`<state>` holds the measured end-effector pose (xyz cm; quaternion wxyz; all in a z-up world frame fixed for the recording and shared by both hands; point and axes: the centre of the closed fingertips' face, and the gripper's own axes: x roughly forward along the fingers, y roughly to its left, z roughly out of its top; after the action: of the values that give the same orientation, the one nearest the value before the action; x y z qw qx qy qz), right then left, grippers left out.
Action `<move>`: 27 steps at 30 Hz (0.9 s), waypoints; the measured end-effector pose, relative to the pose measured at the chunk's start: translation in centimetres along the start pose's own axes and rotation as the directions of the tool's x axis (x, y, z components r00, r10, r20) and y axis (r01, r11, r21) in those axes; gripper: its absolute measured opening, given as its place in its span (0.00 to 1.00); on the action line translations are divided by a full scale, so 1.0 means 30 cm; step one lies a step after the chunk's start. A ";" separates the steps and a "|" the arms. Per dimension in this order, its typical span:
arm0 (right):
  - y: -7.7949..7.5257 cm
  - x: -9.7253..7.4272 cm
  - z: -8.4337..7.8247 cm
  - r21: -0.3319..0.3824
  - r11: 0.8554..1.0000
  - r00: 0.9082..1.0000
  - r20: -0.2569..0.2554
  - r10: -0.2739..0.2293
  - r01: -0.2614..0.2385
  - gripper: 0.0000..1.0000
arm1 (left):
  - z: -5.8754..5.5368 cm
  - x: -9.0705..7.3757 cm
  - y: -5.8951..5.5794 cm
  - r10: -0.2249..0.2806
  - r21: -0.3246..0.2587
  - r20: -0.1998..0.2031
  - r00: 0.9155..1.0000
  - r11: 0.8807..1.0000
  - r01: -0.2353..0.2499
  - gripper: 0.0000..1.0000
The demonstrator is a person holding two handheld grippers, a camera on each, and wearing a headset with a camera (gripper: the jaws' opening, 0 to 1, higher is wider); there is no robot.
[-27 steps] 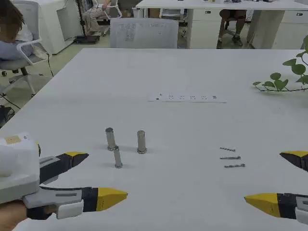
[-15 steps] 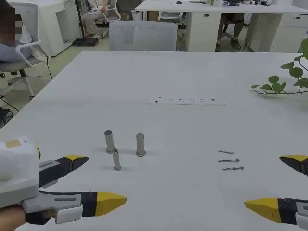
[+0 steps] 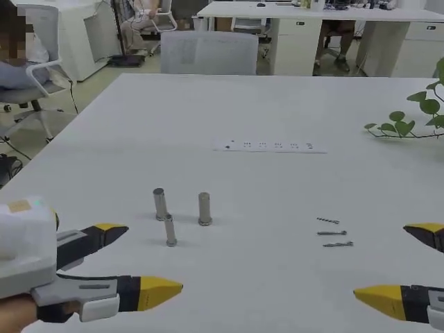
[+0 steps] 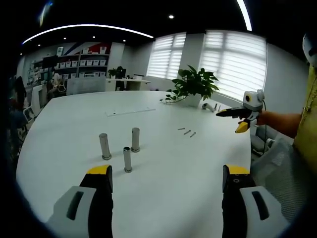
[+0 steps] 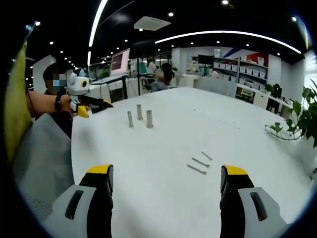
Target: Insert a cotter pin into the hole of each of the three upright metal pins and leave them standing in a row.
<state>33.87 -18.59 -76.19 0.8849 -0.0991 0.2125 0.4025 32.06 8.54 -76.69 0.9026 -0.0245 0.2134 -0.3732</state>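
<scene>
Pins and cotter pins sit apart on the white tabletop (image 3: 277, 104). Three metal pins (image 3: 204, 209) stand upright left of centre in a loose triangle. Two are side by side at the back, and the third is nearer the person, just in front of the gap between them. None of the three touches another. Well to their right, three cotter pins (image 3: 332, 233) lie flat on the tabletop, one behind the other and close together — small, thin and roughly parallel.

The left tool (image 3: 149, 257) hovers low at the near left edge, short of the metal pins, with its yellow-tipped jaws spread wide and nothing between them. The right tool (image 3: 381, 261) hangs at the near right edge, just to the right of the cotter pins and nearer the person; its jaws are also spread and hold nothing.

In the left gripper view the metal pins stand ahead between the jaws, toward the left one. In the right gripper view the cotter pins lie ahead, toward the right jaw.

Farther back a white power strip (image 3: 269, 146) lies flat — and a leafy plant (image 3: 409, 118) reaches in from the right edge.
</scene>
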 end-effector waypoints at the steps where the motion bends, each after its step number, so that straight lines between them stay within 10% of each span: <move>1: 0.000 0.000 0.001 0.000 1.000 1.000 0.001 0.000 0.000 0.91 | 0.000 -0.001 0.000 0.001 0.001 0.000 1.000 1.000 -0.001 0.92; 27: 0.004 -0.013 -0.005 0.010 1.000 1.000 0.003 -0.010 0.010 0.90 | -0.002 -0.002 -0.004 -0.004 0.002 -0.006 1.000 1.000 0.004 0.90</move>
<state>33.51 -18.84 -76.13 0.8877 -0.0953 0.2128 0.3970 31.93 8.50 -76.70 0.9012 -0.0227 0.2158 -0.3751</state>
